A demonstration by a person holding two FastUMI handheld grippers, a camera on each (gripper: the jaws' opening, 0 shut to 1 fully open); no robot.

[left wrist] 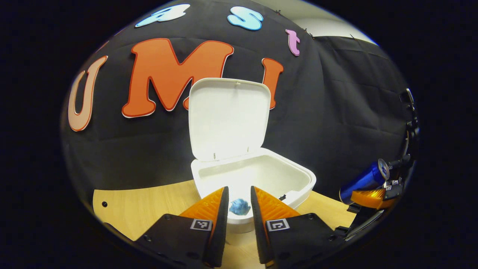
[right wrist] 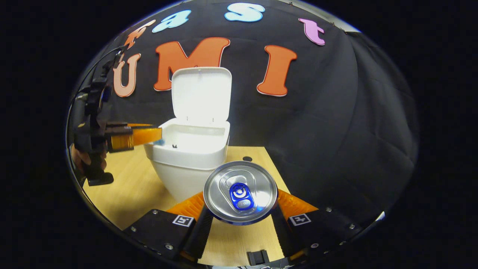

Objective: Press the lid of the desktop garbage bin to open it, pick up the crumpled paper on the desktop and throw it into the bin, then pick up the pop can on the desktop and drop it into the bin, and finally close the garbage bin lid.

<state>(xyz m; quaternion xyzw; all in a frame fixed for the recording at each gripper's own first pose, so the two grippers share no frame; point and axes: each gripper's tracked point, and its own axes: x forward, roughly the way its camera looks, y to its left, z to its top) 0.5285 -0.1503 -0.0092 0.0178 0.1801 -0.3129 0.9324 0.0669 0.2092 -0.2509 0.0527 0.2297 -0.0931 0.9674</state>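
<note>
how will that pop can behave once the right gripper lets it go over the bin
The pop can, held end-on between the right gripper's fingers, looks rigid, smooth metal, so probably slippery. It's round, so it may roll inside the open bin. With its tab looking unopened, it may be heavy.

Wooden tabletop (left wrist: 138, 209) (two round holes), black cloth wall (right wrist: 317, 123)

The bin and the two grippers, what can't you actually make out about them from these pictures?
- Bin floor: left gripper view, hidden by its front wall and the left gripper.
- Crumpled paper: most of it hidden by the fingers.
- Pop can body: right gripper view, hidden behind its own top, seen end-on in the right gripper.
- Table: near edge cut off.
</note>
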